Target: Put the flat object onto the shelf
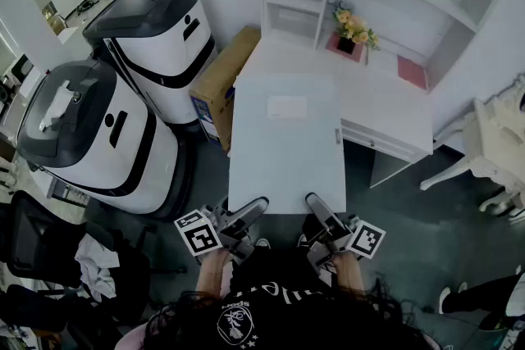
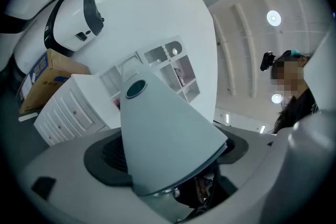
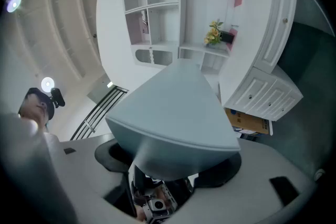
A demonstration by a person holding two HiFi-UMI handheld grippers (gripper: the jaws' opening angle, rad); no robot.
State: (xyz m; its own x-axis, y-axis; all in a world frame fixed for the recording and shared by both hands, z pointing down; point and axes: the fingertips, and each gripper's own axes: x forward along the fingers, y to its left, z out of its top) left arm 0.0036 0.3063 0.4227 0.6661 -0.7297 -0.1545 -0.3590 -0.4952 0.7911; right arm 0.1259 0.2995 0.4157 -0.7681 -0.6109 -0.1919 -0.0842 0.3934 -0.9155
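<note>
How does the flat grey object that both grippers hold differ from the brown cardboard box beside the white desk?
Colour: the flat object is pale grey; the cardboard box is brown.
Thickness: the flat object is thin; the cardboard box is deep.
Support: the flat object is carried in the air, its near edge clamped by the left gripper and the right gripper; the cardboard box rests on the floor, with no gripper on it.
Both are rectangular.

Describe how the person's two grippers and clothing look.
The left gripper and right gripper match: dark grey tapered jaws, each with a white cube bearing black square markers. The person's black top has a round white logo.
</note>
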